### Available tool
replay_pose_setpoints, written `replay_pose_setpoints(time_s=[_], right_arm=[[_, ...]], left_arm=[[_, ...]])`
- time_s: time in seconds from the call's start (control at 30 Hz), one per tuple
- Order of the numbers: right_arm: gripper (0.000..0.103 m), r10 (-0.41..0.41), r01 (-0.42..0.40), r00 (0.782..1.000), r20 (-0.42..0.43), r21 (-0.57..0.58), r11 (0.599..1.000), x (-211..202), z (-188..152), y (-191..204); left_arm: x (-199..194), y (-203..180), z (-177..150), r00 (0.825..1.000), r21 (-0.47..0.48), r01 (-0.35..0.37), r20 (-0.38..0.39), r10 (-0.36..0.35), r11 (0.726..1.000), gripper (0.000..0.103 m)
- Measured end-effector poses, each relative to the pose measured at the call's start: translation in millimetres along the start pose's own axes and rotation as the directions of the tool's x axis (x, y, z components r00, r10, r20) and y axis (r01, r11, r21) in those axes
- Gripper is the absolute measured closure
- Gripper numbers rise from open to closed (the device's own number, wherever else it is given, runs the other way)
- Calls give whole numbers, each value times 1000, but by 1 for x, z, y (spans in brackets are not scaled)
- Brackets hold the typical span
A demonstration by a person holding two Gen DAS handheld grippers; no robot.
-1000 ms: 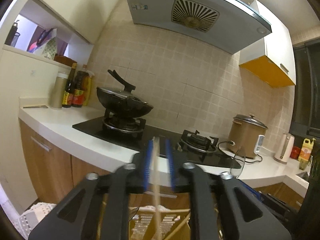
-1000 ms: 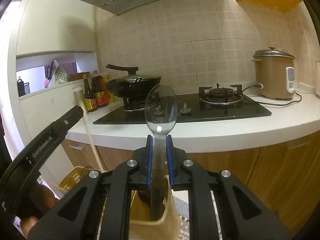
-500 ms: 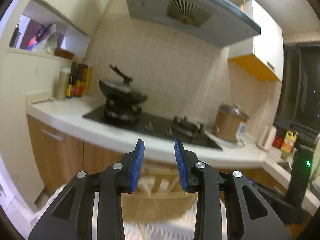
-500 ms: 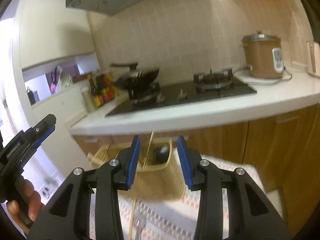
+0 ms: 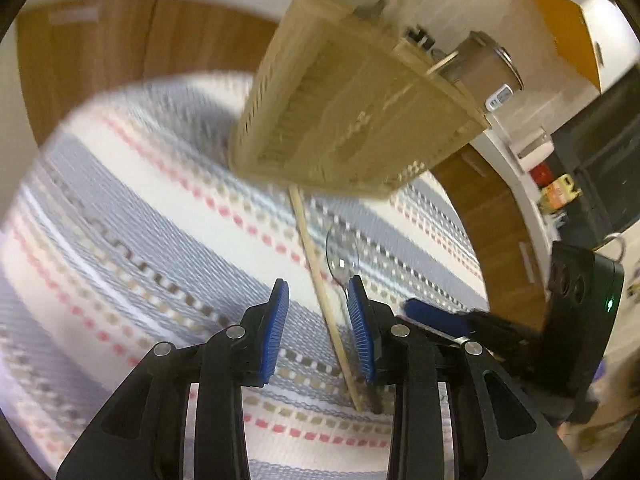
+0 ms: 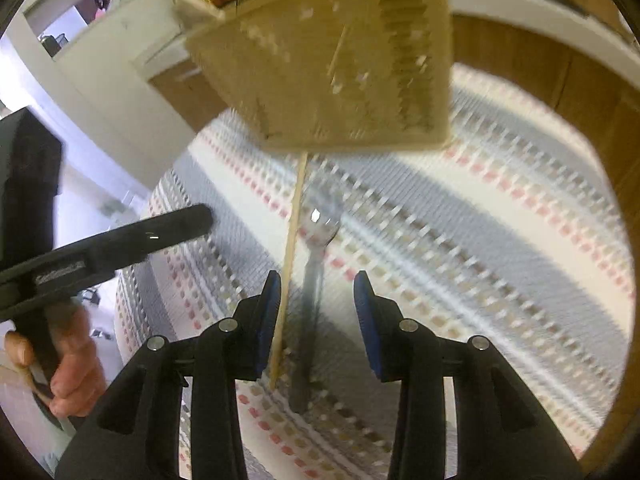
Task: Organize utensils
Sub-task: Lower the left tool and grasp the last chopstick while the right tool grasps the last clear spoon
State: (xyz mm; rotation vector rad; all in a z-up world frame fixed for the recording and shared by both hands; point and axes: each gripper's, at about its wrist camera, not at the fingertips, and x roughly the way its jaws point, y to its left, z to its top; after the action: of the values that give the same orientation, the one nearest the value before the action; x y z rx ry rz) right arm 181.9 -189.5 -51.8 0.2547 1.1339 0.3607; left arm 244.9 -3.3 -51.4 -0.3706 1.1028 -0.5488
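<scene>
Both grippers hang spread and empty over the striped woven cloth point(image 5: 140, 216): left gripper point(image 5: 318, 312), right gripper point(image 6: 316, 304). One pale wooden chopstick point(image 6: 294, 240) and a clear plastic spoon point(image 6: 316, 256) (blurred) lie side by side, near the slotted beige plastic utensil basket point(image 6: 340, 60).
</scene>
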Motion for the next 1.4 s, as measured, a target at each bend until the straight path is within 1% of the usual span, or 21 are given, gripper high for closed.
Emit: replay_pose_setpoints(time_s=[0.03, 0.07, 0.17, 0.23, 0.33, 0.4, 0.57, 0.67, 0.73, 0.77, 0.8, 0.83, 0.87, 0.9, 0.93, 1.0, 1.07, 1.13, 1.2, 1.27, 1.4], right_arm=[[73, 5, -5, 1000, -11, 16, 1000, 5, 1, 0], [74, 7, -7, 1000, -18, 25, 1000, 9, 2, 1], [77, -20, 20, 1000, -18, 19, 1000, 17, 4, 6], [84, -58, 58, 998, -18, 3, 998, 25, 4, 8], [93, -122, 123, 992, 6, -55, 991, 27, -1, 15], [94, -142, 143, 990, 16, -61, 988, 25, -4, 15], [94, -204, 204, 978, 36, 4, 979, 10, -12, -10], [94, -173, 173, 985, 10, 38, 984, 4, -12, -26], [94, -157, 157, 988, -10, 41, 987, 4, -10, -30], [94, -153, 154, 988, -16, 43, 987, 4, -8, -35], [94, -154, 155, 988, -23, 39, 987, 3, -7, -36], [94, -159, 159, 987, -27, 31, 987, 4, -7, -35], [94, -164, 165, 986, -29, 22, 986, 4, -6, -34], [94, -166, 167, 986, -29, 21, 986, 6, -5, -33], [94, -165, 165, 986, -29, 23, 986, 6, -5, -33], [95, -152, 153, 988, -28, 32, 988, 7, -5, -33], [97, -132, 133, 991, -33, 43, 990, 3, -7, -35], [97, -130, 132, 991, -40, 35, 991, -2, -9, -36], [97, -141, 142, 989, -53, 17, 990, -4, -12, -35], [97, -136, 136, 988, -70, 8, 991, -5, -15, -34], [97, -143, 144, 986, -86, -2, 990, -6, -19, -33]], left_arm=[[7, 5, 1, 1000, -21, -8, -14, 8, 1000, 74], [12, 8, 2, 1000, -26, -15, -18, 14, 1000, 74], [21, 10, 7, 999, -34, -37, -1, 37, 999, 74], [28, 9, 10, 999, -35, -32, 0, 32, 999, 74], [34, 6, 11, 998, -29, -67, 3, 67, 997, 74], [39, 3, 11, 996, -19, -85, 5, 85, 996, 74], [55, -8, 16, 990, -9, -140, 21, 140, 990, 74], [62, -20, 20, 981, 17, -190, 32, 189, 982, 74], [67, -28, 22, 971, 40, -237, 42, 235, 971, 74], [69, -32, 22, 966, 51, -257, 47, 255, 965, 76], [71, -36, 22, 957, 69, -287, 52, 284, 955, 81], [75, -44, 19, 933, 110, -358, 65, 353, 927, 92], [80, -50, 19, 920, 134, -391, 71, 384, 911, 97], [82, -54, 17, 910, 162, -414, 80, 406, 896, 97], [82, -55, 16, 910, 166, -415, 80, 407, 895, 98], [79, -53, 15, 917, 156, -398, 72, 391, 904, 99], [65, -41, 7, 933, 134, -360, 64, 354, 923, 100], [53, -34, -4, 959, 112, -285, 42, 282, 952, 102], [38, -22, -18, 972, 67, -234, 17, 233, 970, 102], [28, -14, -28, 980, 33, -197, -3, 198, 980, 102], [11, -1, -50, 985, -12, -170, -38, 169, 985, 102]])
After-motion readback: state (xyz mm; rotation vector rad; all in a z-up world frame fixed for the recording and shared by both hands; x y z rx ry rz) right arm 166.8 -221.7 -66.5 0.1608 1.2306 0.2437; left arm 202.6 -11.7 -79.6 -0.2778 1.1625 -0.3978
